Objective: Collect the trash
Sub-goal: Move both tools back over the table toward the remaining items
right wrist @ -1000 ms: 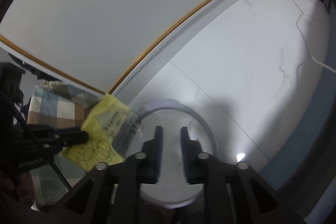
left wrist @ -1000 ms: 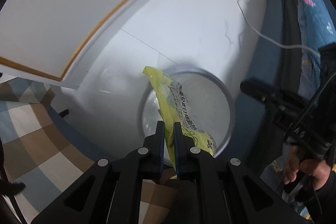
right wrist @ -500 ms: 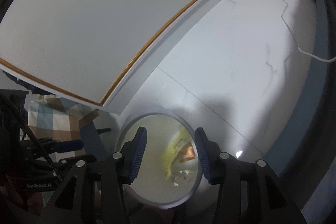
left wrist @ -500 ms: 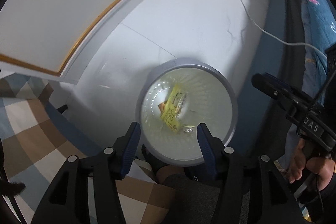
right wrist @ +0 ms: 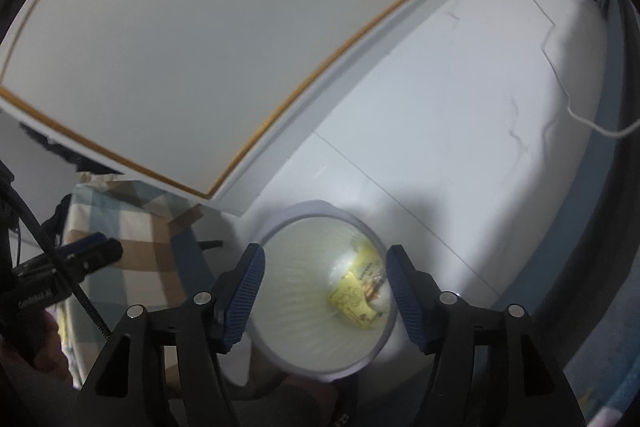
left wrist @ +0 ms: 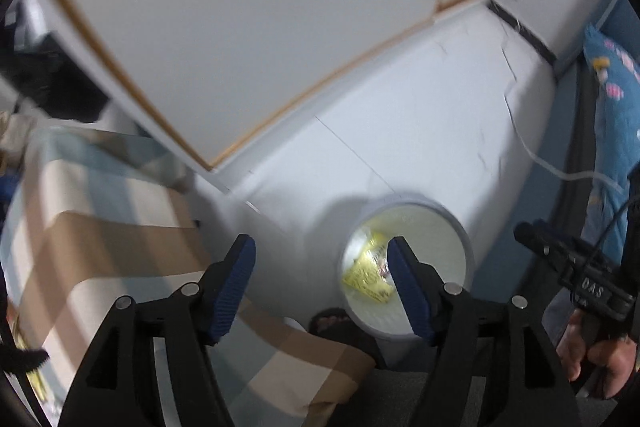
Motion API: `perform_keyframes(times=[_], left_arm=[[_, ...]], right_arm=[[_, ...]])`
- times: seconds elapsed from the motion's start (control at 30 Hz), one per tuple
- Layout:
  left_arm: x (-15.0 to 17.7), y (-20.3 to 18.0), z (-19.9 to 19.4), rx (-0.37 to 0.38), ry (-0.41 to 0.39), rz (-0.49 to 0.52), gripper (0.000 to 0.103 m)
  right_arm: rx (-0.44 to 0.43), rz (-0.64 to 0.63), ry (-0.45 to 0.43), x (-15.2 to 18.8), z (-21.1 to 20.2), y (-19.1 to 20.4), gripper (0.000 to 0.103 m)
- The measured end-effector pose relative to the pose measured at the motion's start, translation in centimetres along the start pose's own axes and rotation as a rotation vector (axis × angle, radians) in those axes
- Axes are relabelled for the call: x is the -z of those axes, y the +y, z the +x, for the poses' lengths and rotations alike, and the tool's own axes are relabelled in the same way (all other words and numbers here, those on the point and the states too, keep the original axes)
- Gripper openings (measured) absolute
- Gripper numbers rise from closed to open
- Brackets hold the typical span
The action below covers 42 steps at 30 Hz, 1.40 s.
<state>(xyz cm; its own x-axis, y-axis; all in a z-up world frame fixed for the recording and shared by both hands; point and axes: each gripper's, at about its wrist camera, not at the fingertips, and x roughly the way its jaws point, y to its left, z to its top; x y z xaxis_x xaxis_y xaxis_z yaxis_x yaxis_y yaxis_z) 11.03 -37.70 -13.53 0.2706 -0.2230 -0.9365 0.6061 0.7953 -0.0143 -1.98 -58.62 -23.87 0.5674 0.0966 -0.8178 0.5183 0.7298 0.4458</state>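
A round grey-rimmed trash bin (left wrist: pixel 456 223) (right wrist: pixel 276 227) with a pale liner stands on the white floor. A yellow printed wrapper (left wrist: pixel 366 273) (right wrist: pixel 354 295) lies at its bottom. My left gripper (left wrist: pixel 320 275) hangs above the floor just left of the bin, its jaws opening with nothing between them. My right gripper (right wrist: pixel 324 281) hovers over the bin's mouth, its jaws also opening and empty; the wrapper shows far below, near the right finger (right wrist: pixel 404 287). The right gripper (left wrist: pixel 568 267) also appears at the right edge of the left wrist view, held by a hand (left wrist: pixel 592 359).
A white cabinet (left wrist: pixel 240 47) with gold trim stands behind the bin. A plaid-covered surface (left wrist: pixel 100 247) lies to the left, a blue patterned bedcover (left wrist: pixel 612 115) to the right. A white cable (right wrist: pixel 560 87) runs across the floor. A dark foot (left wrist: pixel 336 323) rests beside the bin.
My left gripper let go of the yellow wrapper, which dropped into the bin, then rose and swung left. Both grippers' jaws spread wider. The right gripper lifted slightly.
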Motion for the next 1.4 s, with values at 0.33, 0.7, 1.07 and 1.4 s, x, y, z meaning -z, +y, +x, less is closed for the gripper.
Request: perform_keyframes(times=[0.33, 0.7, 1.07, 1.4], left_arm=[[2.5, 6.4, -10.4, -0.076, -0.32, -0.192, 0.079], [7.5, 12.5, -18.7, -0.156, -0.554, -0.327, 0.09], [13.1, 18.4, -22.5, -0.25, -0.667, -0.441, 0.094], [16.9, 25.3, -23.4, -0.292, -0.664, -0.559, 0.094]], right_arm=[[-0.006, -0.104, -0.121, -0.5, -7.1, 5.5, 0.076], [-0.117, -0.333, -0.352, 0.1, -16.4, 16.9, 0.078], [-0.245, -0.562, -0.448, 4.7, -19.7, 28.8, 0.086], [-0.355, -0.709, -0.443, 9.6, -17.2, 37.5, 0.094]])
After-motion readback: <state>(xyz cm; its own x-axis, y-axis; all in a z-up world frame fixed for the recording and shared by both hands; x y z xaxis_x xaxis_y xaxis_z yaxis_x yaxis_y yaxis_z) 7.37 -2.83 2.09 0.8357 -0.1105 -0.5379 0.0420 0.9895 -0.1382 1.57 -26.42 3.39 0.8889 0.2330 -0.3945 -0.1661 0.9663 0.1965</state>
